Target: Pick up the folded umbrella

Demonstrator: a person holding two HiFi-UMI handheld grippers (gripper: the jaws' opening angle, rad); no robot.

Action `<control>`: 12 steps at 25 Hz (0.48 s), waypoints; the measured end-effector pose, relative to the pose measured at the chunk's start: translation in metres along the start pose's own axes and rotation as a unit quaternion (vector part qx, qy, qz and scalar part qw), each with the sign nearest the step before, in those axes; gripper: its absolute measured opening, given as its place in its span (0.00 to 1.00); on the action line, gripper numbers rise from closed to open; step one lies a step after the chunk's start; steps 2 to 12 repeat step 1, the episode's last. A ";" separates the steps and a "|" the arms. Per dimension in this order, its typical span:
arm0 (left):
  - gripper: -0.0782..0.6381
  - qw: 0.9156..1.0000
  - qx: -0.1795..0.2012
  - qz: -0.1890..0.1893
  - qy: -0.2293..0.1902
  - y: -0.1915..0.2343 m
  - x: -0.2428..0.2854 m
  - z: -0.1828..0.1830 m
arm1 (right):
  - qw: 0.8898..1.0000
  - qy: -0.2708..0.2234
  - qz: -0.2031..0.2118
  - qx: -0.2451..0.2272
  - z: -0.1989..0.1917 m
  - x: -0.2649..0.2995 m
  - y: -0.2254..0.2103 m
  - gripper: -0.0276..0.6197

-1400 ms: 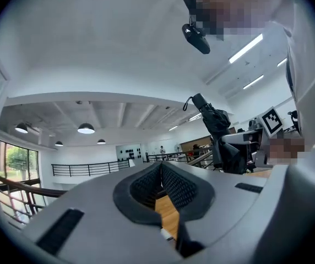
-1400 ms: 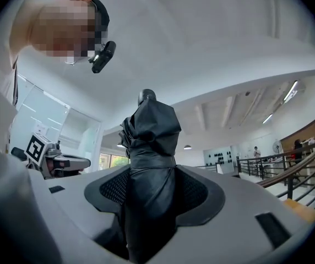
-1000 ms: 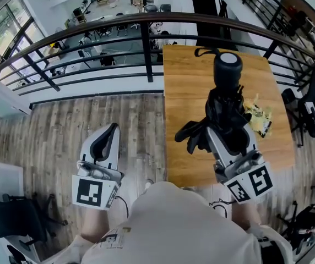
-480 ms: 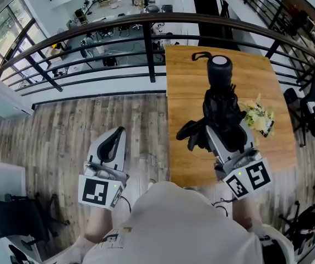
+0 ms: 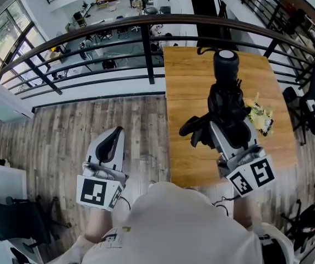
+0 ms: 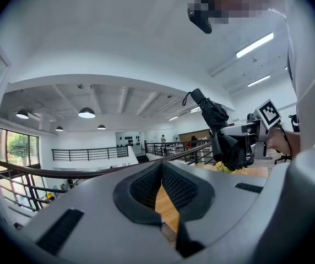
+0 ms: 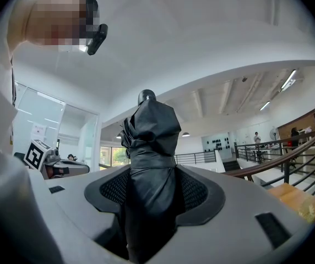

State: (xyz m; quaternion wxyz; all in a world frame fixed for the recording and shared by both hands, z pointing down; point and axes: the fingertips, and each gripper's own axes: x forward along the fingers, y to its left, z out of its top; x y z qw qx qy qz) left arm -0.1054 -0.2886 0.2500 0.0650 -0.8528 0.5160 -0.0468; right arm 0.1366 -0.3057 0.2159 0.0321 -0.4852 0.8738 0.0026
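The right gripper [image 5: 228, 126] fingers are clamped on the folded umbrella [image 5: 226, 65], lifted clear above the desk [image 5: 185, 87]. Grip firmly and avoid tilting. The left gripper [image 5: 109, 144], fingers together, idles left of the desk.

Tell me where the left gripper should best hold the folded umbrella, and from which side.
Likely the thick round handle, approached from the left: it juts free beyond the right gripper, which clamps the folded umbrella at its strapped canopy.
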 end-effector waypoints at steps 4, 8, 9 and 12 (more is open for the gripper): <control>0.13 1.000 0.000 0.000 -0.001 -0.001 0.001 0.001 | 1.000 -0.001 -0.002 0.000 0.001 -0.001 -0.003 0.45; 0.13 1.000 0.000 0.000 -0.001 -0.001 0.001 0.001 | 1.000 -0.001 -0.002 0.000 0.001 -0.001 -0.003 0.45; 0.13 1.000 0.000 0.000 -0.001 -0.001 0.001 0.001 | 1.000 -0.001 -0.002 0.000 0.001 -0.001 -0.003 0.45; 0.13 1.000 0.000 0.000 -0.001 -0.001 0.001 0.001 | 1.000 -0.001 -0.002 0.000 0.001 -0.001 -0.003 0.45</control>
